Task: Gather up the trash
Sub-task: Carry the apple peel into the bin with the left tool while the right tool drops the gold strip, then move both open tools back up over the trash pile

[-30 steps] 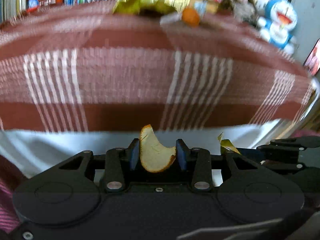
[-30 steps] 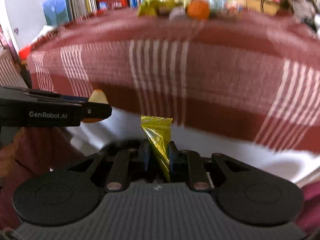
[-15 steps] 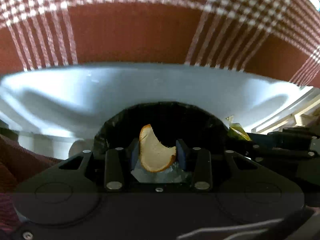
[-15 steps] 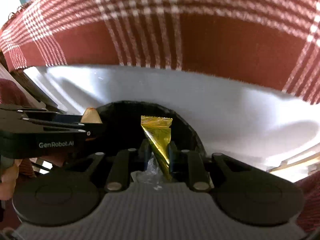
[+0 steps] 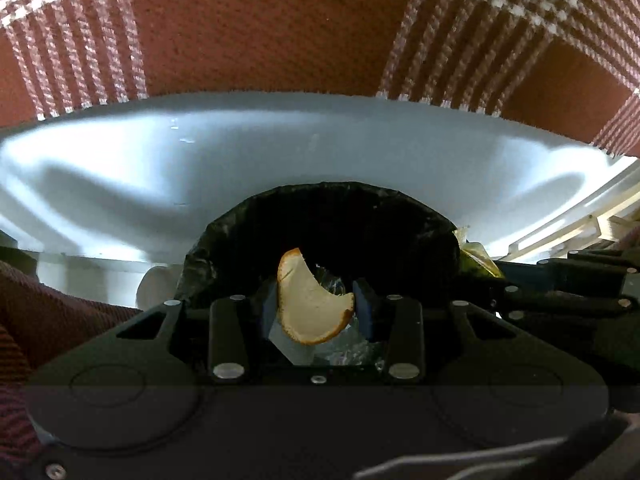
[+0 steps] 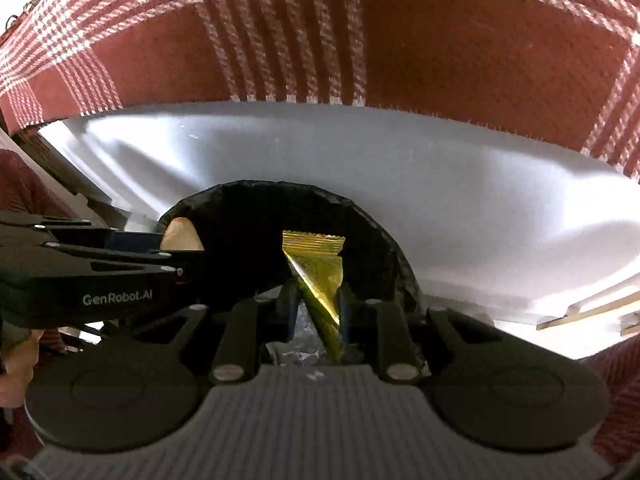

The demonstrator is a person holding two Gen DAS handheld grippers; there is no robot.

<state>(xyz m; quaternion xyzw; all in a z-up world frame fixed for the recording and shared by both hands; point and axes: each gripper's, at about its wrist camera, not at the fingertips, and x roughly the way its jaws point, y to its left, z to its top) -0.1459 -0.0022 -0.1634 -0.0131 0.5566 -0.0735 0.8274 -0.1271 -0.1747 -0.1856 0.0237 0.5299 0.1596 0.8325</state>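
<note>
Curved orange peel [image 5: 310, 312], pale pith showing, clamped in left gripper [image 5: 316, 312], crinkled gold wrapper [image 6: 320, 276] pinched upright in right gripper [image 6: 318, 312], both held over black-lined bin [image 5: 332, 216], near plaid cloth [image 5: 264, 28].

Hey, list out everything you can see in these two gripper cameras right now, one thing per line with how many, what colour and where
orange peel: one, orange rind with pale inside, clamped in the left gripper above the bin opening
candy wrapper: one, gold-yellow, clamped in the right gripper above the bin opening
trash bin: one, black liner, directly below both grippers, with crumpled clear plastic inside
tablecloth: one, red-brown with white plaid lines, hanging across the top
white sheet: one, white, under the tablecloth's edge behind the bin
left gripper: one, black, shut on the peel
right gripper: one, black with grey body, shut on the wrapper
hand: one, at the left edge, holding the left gripper
</note>
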